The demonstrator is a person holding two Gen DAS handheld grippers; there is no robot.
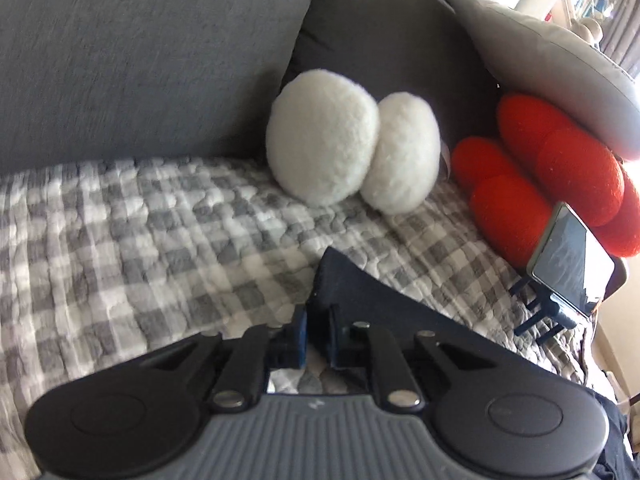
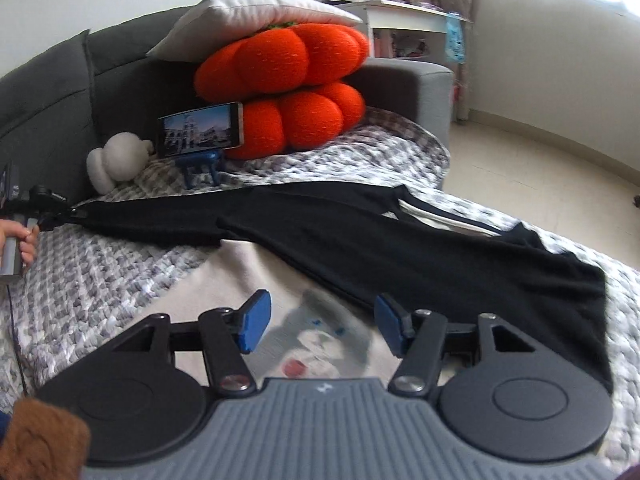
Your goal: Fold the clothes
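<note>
Right wrist view shows the left gripper [image 2: 74, 212] clamped on one end of the black garment [image 2: 360, 248], which stretches rightward across the checked sofa blanket [image 2: 100, 280], beyond the right gripper [image 2: 322, 320], fingers apart.

Grippers: two, the left gripper [image 1: 316, 330] and the right gripper [image 2: 322, 326]
Dark garment [image 2: 360, 240]: one
Orange pumpkin cushions [image 2: 288, 92]: two, stacked
White plush [image 1: 348, 156]: one
Phone [image 2: 200, 130]: one
Grey pillow [image 2: 256, 20]: one
</note>
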